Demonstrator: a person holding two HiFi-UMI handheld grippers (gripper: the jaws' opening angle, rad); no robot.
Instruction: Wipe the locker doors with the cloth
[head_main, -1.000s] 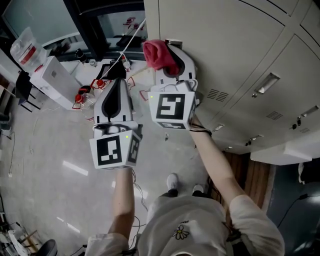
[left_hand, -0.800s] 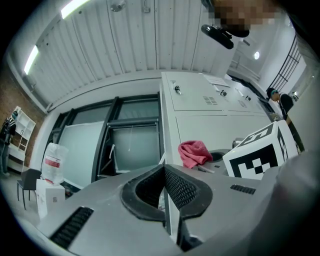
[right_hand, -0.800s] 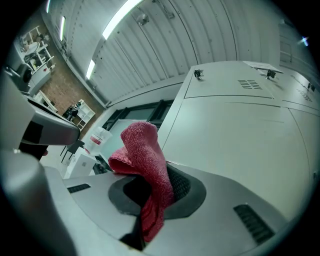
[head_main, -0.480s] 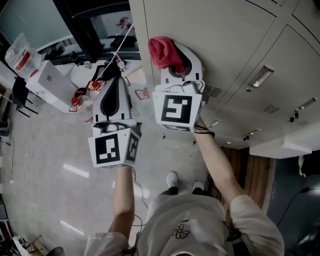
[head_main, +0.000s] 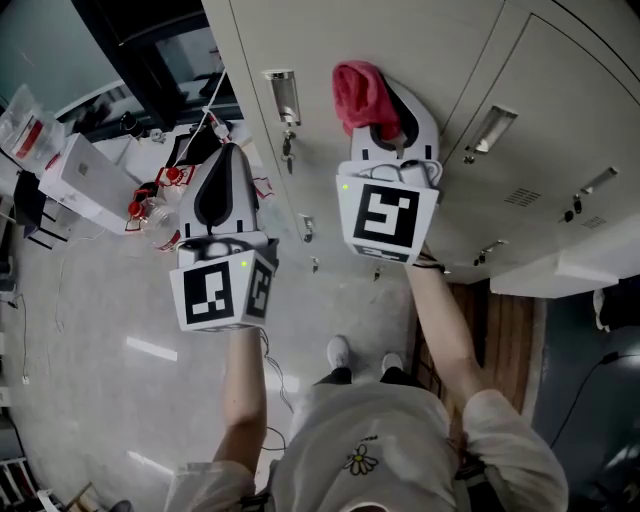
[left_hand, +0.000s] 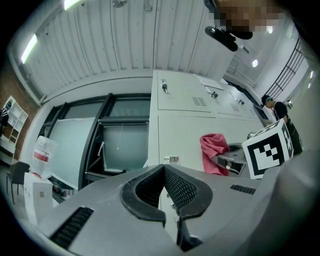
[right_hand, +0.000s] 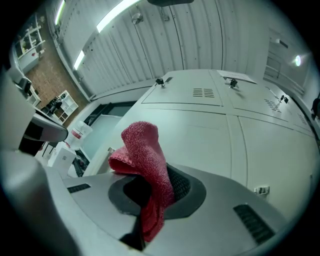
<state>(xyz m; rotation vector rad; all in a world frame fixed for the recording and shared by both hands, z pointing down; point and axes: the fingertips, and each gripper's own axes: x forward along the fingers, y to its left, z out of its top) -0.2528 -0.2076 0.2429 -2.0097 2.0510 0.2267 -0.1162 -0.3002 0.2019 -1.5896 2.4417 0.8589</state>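
Note:
A red cloth sticks out of my right gripper, which is shut on it and held up close to the pale locker doors. In the right gripper view the cloth folds over the jaws, with the door panels just behind it. My left gripper hangs to the left, beside the lockers' edge, shut with nothing in it. Its pads meet in the left gripper view, where the cloth shows to the right.
A metal handle with a lock sits on the door between the two grippers, another handle to the right. A white box and red-capped bottles lie on the floor at left, below a dark window frame.
The right gripper with the cloth has shifted right across the locker face. The view has swung so that a door handle now shows between the grippers. The left gripper stays shut.

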